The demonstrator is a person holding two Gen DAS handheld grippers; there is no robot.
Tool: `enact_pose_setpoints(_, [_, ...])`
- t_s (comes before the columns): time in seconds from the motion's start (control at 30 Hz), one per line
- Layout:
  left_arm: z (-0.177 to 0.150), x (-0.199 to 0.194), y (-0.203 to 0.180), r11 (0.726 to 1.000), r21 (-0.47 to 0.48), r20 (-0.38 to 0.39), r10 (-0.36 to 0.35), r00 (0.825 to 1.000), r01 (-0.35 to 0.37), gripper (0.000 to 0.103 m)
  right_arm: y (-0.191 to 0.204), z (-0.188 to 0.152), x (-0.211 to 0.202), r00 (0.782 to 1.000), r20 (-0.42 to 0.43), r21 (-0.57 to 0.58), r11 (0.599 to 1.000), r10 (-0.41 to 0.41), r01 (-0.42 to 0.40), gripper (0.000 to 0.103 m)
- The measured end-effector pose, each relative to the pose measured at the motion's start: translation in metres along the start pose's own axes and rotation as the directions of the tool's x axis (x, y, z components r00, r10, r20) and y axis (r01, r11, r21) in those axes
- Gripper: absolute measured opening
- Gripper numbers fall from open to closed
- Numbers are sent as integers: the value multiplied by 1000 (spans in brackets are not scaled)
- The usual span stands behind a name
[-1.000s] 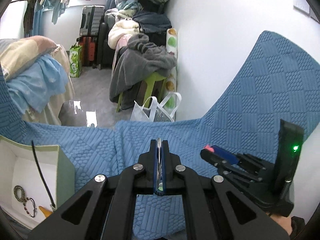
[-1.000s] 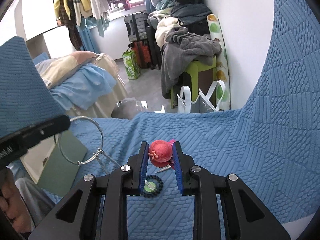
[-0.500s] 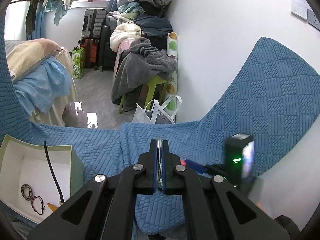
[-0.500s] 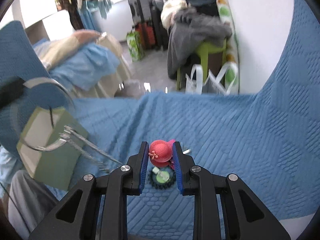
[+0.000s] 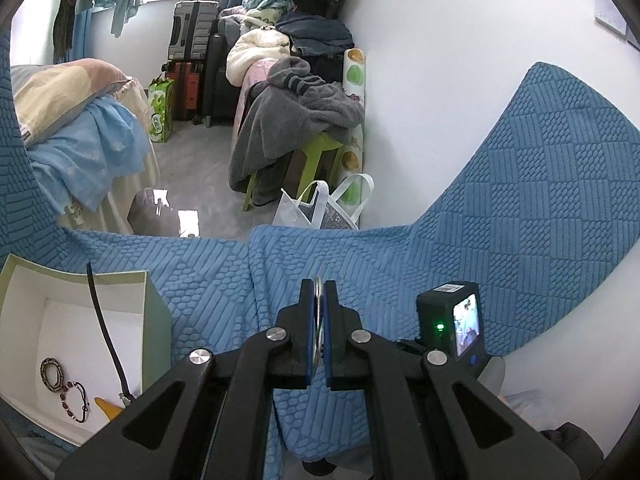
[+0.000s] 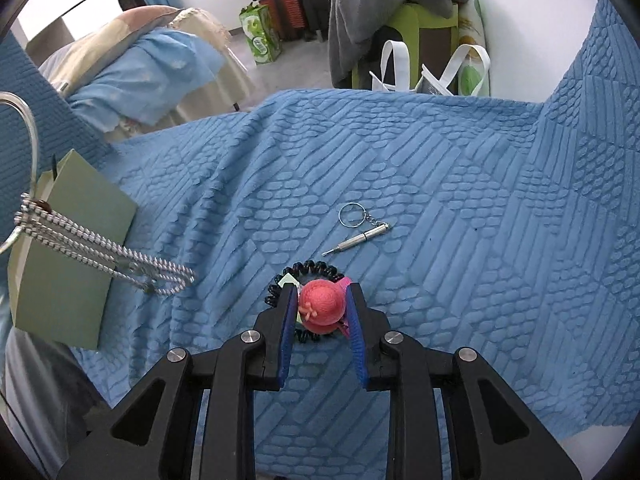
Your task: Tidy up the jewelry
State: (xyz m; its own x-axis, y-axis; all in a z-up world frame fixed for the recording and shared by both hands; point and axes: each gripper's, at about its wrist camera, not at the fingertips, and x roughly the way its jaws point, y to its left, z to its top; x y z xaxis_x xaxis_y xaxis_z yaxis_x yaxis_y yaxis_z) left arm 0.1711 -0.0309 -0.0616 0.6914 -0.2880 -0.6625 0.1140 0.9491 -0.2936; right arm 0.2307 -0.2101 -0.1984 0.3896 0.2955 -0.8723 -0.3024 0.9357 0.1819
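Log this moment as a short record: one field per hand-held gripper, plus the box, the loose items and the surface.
left hand-held gripper: shut on a thin silver ring with chains hanging from it
right hand-held gripper: shut on a red ball charm, low over the black coiled band
box: green outside, white inside, open; bracelets and a black cord inside
loose item: small keyring screwdriver, lying beyond the band
surface: blue quilted blanket

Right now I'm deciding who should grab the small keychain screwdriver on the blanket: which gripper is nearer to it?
Right. The right gripper, holding a red ball charm, sits just short of the screwdriver. The left gripper is off toward the green box, clamping a metal ring.
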Motion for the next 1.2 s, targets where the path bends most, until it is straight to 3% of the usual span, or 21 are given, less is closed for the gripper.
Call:
enact_pose_setpoints(0.1, [-1,2,2,1000,-5,-6,3,1000,-3,3,5,2,-9,1000,23,-20,1000,10,-9,36])
enact_pose_setpoints(0.37, [-2,3,9,1000,-14,-14,14,1000,-15,3,29,2,-43,986,120,-108,989,114,-101,41])
enact_pose_setpoints(0.5, [-2,4,11,1000,-20,-20,11,1000,-12,3,38,0,-56,957,143,-139,962,253,-234,41])
enact_pose_setpoints(0.67, [-2,5,12,1000,-24,-27,2,1000,-2,3,60,-3,-63,931,137,-222,926,339,-305,40])
enact_pose_setpoints(0.97, [0,0,11,1000,-7,-20,-31,999,30,3,82,2,-61,916,150,-303,899,373,-317,19])
enact_pose_setpoints(1.2, [0,-2,15,999,-17,-22,-39,999,38,3,83,4,-54,932,158,-310,913,326,-267,14])
